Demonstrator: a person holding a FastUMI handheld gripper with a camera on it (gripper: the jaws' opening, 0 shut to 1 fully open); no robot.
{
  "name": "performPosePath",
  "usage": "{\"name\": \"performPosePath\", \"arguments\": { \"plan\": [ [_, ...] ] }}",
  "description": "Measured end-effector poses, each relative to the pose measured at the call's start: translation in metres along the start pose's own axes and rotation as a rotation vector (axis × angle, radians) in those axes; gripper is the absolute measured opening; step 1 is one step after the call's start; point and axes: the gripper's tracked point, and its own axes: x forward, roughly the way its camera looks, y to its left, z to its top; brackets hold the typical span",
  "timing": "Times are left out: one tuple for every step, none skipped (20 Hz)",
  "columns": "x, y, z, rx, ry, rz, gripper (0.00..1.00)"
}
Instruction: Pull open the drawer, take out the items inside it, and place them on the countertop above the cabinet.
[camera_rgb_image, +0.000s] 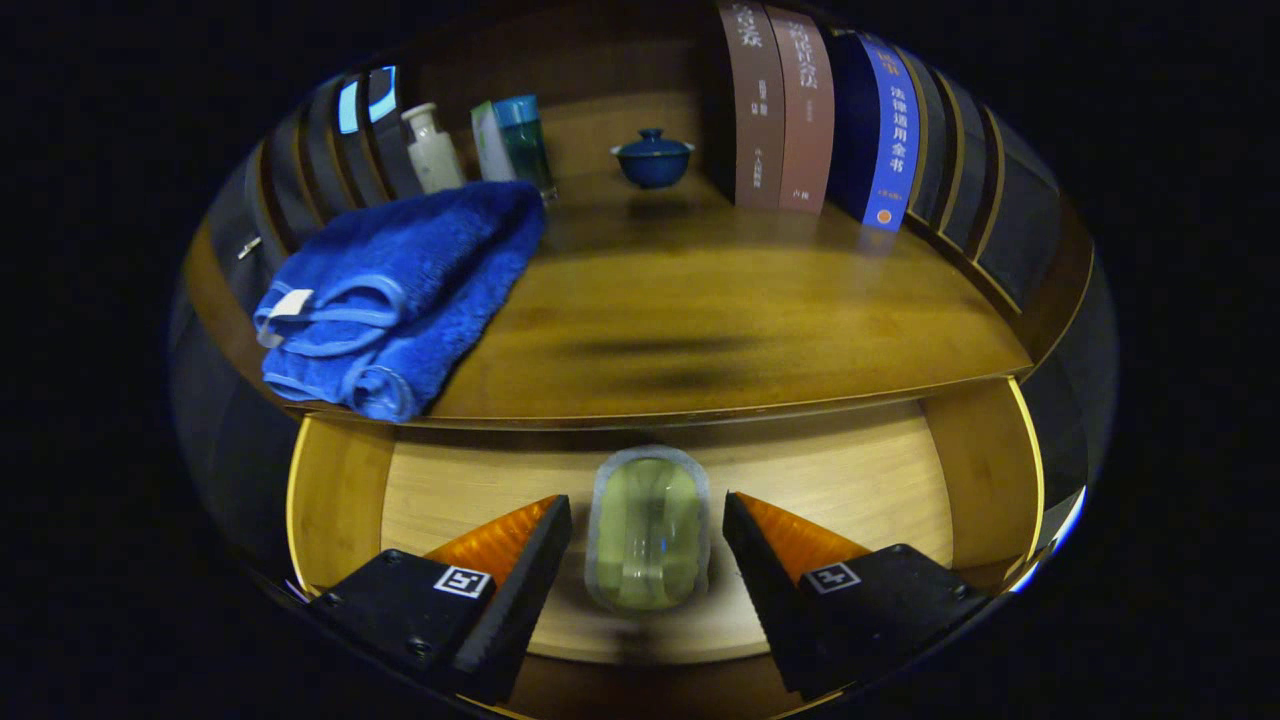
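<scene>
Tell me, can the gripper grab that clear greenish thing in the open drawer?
Probably yes. The gripper is open, its fingers either side of the clear greenish container on the drawer floor, with nothing between them. The fingers don't look to be touching it yet.

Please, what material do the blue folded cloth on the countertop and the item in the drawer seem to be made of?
The blue towel looks like soft terry fabric: fuzzy pile, stitched hem. The item in the drawer, between the open hand-held gripper fingers, looks like clear greenish glass or plastic: see-through, glossy.
</scene>
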Motion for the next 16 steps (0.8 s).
{"name": "performPosePath", "arguments": {
  "plan": [
    [0.005, -0.001, -0.005, -0.003, 0.022, 0.000, 0.93],
    [0.008, 0.000, -0.008, -0.010, 0.037, 0.007, 0.91],
    [0.013, -0.001, -0.012, -0.017, 0.052, 0.002, 0.86],
    [0.016, -0.001, -0.016, -0.025, 0.068, 0.000, 0.83],
    [0.018, -0.001, -0.018, -0.029, 0.080, -0.004, 0.77],
    [0.019, -0.003, -0.015, -0.032, 0.073, -0.005, 0.72],
    [0.020, -0.003, -0.017, -0.037, 0.067, -0.008, 0.62],
    [0.011, 0.000, -0.010, -0.027, 0.046, 0.009, 0.62],
    [0.015, -0.003, -0.012, -0.033, 0.048, -0.005, 0.42],
    [0.016, -0.002, -0.015, -0.032, 0.057, 0.000, 0.22],
    [0.013, -0.002, -0.013, -0.033, 0.052, 0.003, 0.22],
    [0.013, -0.001, -0.012, -0.029, 0.044, 0.012, 0.22],
    [0.013, 0.000, -0.013, -0.024, 0.041, 0.022, 0.22],
    [0.011, 0.001, -0.014, -0.024, 0.042, 0.029, 0.22],
    [0.008, 0.003, -0.013, -0.019, 0.034, 0.041, 0.22],
    [0.003, 0.002, -0.012, -0.023, 0.022, 0.041, 0.22]
  ]
}}
